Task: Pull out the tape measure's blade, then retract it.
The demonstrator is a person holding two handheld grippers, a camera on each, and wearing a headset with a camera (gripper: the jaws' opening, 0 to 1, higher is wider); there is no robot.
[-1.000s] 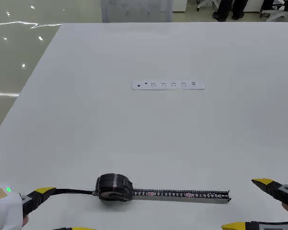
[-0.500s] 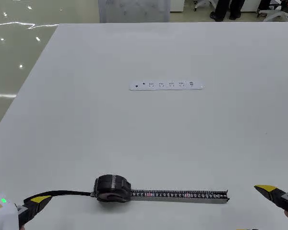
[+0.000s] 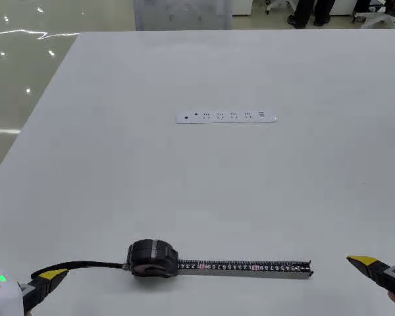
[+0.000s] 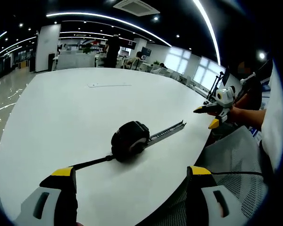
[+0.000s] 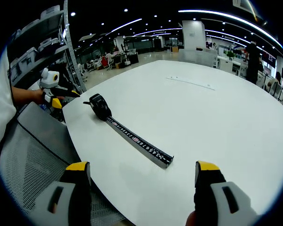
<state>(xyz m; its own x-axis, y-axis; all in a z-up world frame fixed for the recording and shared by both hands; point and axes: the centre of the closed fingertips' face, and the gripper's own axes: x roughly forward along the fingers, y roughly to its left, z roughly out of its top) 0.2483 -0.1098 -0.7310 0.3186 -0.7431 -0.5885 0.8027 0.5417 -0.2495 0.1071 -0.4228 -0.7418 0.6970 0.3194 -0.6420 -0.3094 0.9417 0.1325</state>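
Left gripper (image 4: 130, 171) and right gripper (image 5: 144, 165) both spread wide, empty, flanking the tape measure (image 3: 153, 258), blade (image 3: 243, 266) out; power strip (image 3: 226, 116) lies well beyond.

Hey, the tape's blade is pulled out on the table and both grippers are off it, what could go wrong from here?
1. The blade lies extended, with the left gripper and right gripper both open and clear of it; released unguided, it might whip back into the case.
2. The case sits near the front edge of the table, so a clumsy grab could knock it off.
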